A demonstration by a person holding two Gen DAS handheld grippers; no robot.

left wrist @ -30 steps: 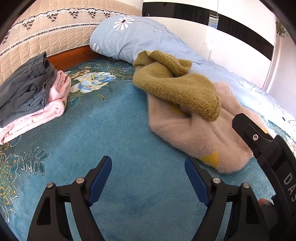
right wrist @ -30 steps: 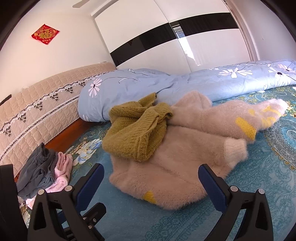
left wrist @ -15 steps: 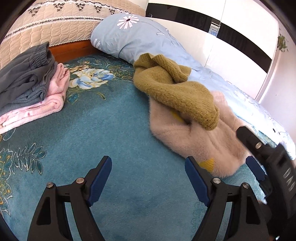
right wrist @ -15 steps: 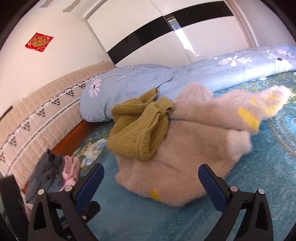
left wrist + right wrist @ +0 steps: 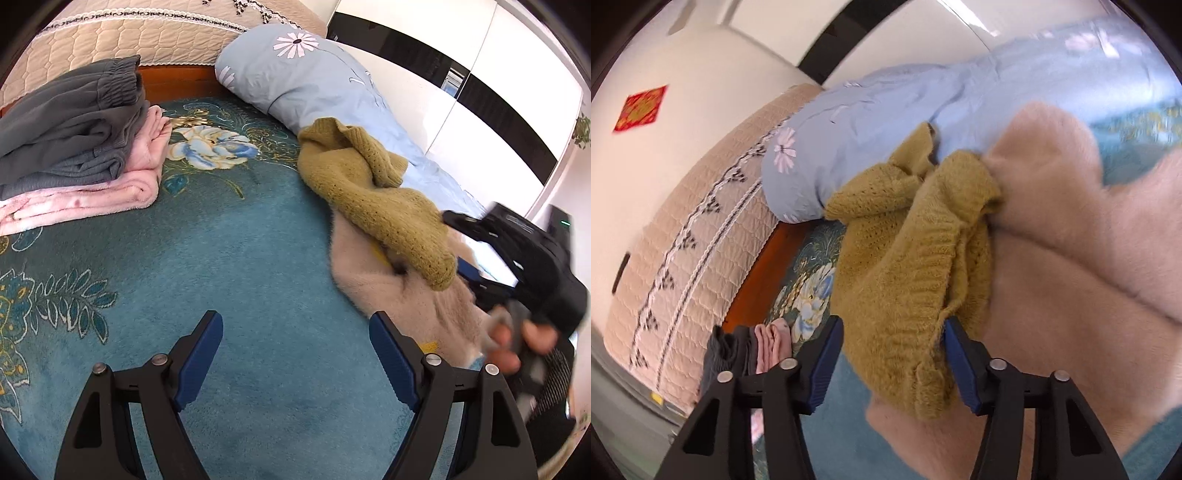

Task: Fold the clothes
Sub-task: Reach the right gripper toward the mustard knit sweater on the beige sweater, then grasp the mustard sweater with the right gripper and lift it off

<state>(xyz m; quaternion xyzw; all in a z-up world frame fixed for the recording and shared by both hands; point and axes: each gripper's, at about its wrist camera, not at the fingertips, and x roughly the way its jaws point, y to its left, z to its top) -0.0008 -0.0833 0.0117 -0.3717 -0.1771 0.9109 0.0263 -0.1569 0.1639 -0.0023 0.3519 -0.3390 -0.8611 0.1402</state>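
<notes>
Right gripper (image 5: 892, 363) has moved in; jaws apart, straddling the mustard knit sweater (image 5: 908, 266) hem, about to grab. Left gripper (image 5: 295, 354) jaws apart over the teal floral blanket (image 5: 221, 266).

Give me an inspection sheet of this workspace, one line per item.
Surface: teal floral blanket covering the bed.
Job's things: olive knit sweater draped over the beige fluffy sweater.
Clutter: grey garment stacked on pink garment.
Grippers: left gripper open over bare blanket; right gripper open, straddling the olive sweater's hem.
Cables: nothing seen.
Surroundings: blue duvet, quilted headboard, white-and-black wardrobe.
</notes>
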